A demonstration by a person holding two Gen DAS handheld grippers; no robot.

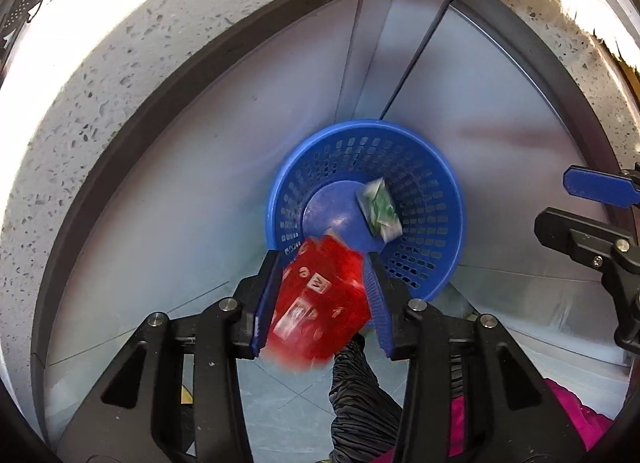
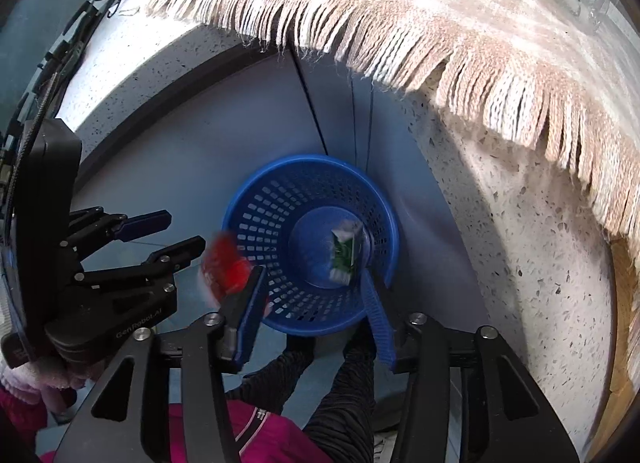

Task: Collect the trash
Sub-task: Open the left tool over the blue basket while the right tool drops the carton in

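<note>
A blue perforated basket [image 1: 424,191] stands on the floor below the counter, also in the right wrist view [image 2: 280,199]. A green and white wrapper [image 1: 378,209] lies inside it [image 2: 345,253]. A red wrapper [image 1: 320,303] is blurred between the spread fingers of my left gripper [image 1: 320,299], above the basket's near rim; in the right wrist view the red wrapper [image 2: 224,267] hangs clear of the left gripper [image 2: 176,231], whose fingers stand apart. My right gripper [image 2: 312,299] is open and empty above the basket.
A speckled white stone counter [image 1: 100,75] curves overhead, with a fringed beige woven mat [image 2: 440,23] hanging over its edge. Grey cabinet doors [image 1: 224,167] stand behind the basket. The person's dark-clad legs [image 2: 340,375] and pink garment [image 2: 264,435] are below.
</note>
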